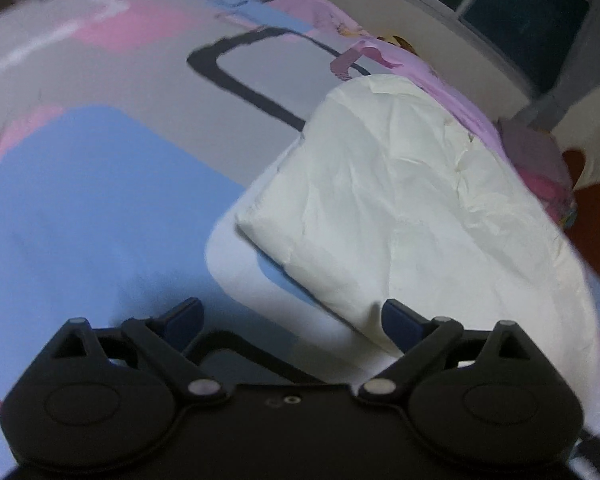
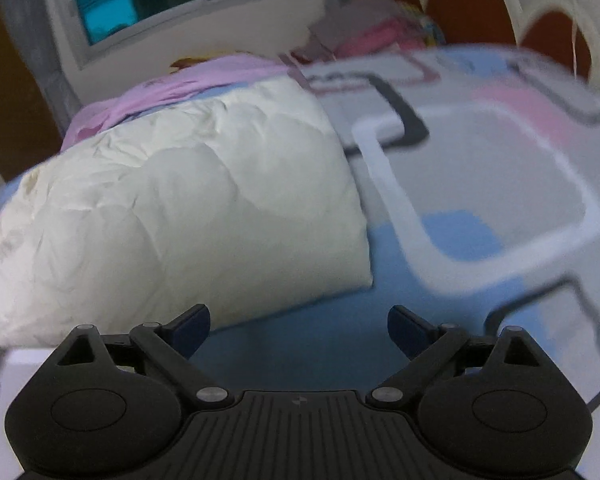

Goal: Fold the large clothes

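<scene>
Folded cream-white quilted garment (image 1: 400,208) lies on patterned bedsheet (image 1: 100,208). Left hand-held gripper (image 1: 292,314) and right hand-held gripper (image 2: 299,322) both released, empty. Fold seemingly complete; next: regrasp or leave.

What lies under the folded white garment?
The folded white garment rests on the patterned bedsheet, with lilac fabric showing behind it. Anything beneath the bundle is covered.

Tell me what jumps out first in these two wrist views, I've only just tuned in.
The folded white garment dominates: a thick, creased bundle lying on the patterned bedsheet of blue, pink and grey blocks. It fills the left of the right wrist view and the right of the left wrist view. Both the left claw and right claw are open and hold nothing.
</scene>
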`<state>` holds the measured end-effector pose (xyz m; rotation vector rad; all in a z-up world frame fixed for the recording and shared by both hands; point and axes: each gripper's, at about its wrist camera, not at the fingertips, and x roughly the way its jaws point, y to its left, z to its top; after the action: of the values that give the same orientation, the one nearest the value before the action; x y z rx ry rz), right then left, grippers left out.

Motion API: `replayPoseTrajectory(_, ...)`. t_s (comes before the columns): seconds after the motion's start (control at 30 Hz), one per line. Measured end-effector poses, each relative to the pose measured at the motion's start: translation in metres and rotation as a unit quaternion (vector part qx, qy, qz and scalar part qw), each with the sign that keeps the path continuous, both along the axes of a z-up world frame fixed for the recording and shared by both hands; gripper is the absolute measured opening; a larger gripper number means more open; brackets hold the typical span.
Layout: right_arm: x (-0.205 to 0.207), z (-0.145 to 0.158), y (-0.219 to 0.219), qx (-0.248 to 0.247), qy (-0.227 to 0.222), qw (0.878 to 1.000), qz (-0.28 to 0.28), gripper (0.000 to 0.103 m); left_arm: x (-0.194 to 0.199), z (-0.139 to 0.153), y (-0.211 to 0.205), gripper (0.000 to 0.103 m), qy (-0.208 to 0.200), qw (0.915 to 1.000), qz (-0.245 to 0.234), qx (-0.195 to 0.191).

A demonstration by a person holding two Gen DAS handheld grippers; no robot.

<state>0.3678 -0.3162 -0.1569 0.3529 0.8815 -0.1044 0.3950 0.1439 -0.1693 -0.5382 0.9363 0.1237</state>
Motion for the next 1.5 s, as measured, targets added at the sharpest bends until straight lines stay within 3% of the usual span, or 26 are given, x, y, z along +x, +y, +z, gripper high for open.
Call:
replayPoseTrajectory(0.07, 0.002, -0.005, -0.006, 0.032, 0.003, 0.999, -0.010, 0.095, 0.002, -0.008, -0.001, 0.100, -0.002, 0.9995, 0.008, -0.029)
replayPoseTrajectory(0.33, 0.026, -0.020, -0.019, 0.109, -0.013, 0.993, -0.048, 0.095, 0.018, -0.019, -0.001, 0.101, -0.046, 0.9950, 0.036, -0.081)
replayPoseTrajectory(0.53, 0.050, -0.022, -0.022, 0.132, -0.036, 0.987, -0.079, 0.094, 0.034, -0.023, 0.003, 0.075, -0.074, 0.9889, 0.071, -0.108)
replayPoseTrajectory(0.63, 0.056, -0.022, -0.020, 0.122, -0.045, 0.988, -0.079, 0.074, 0.039, -0.025, 0.004, 0.057, -0.071, 0.9875, 0.084, -0.114)
replayPoseTrajectory(0.7, 0.056, -0.020, -0.020, 0.118, -0.049, 0.989, -0.077, 0.065, 0.039, -0.024, 0.003, 0.039, -0.069, 0.9879, 0.080, -0.113)
replayPoseTrajectory(0.77, 0.055, -0.016, -0.021, 0.118, -0.055, 0.989, -0.071, 0.046, 0.039, -0.021, 0.001, 0.032, -0.071, 0.9889, 0.075, -0.107)
replayPoseTrajectory(0.9, 0.052, -0.001, -0.022, 0.116, -0.070, 0.990, -0.049, 0.030, 0.036, -0.007, -0.001, 0.020, -0.087, 0.9892, 0.064, -0.099)
replayPoseTrajectory(1.2, 0.011, 0.040, -0.020, 0.118, -0.098, 0.988, -0.023, 0.025, -0.004, 0.036, 0.006, 0.017, -0.116, 0.9883, 0.030, -0.095)
replayPoseTrajectory(1.5, -0.091, 0.047, -0.008, 0.125, -0.080, 0.988, -0.033, 0.025, -0.098, 0.040, 0.031, 0.017, -0.101, 0.9873, 0.012, -0.122)
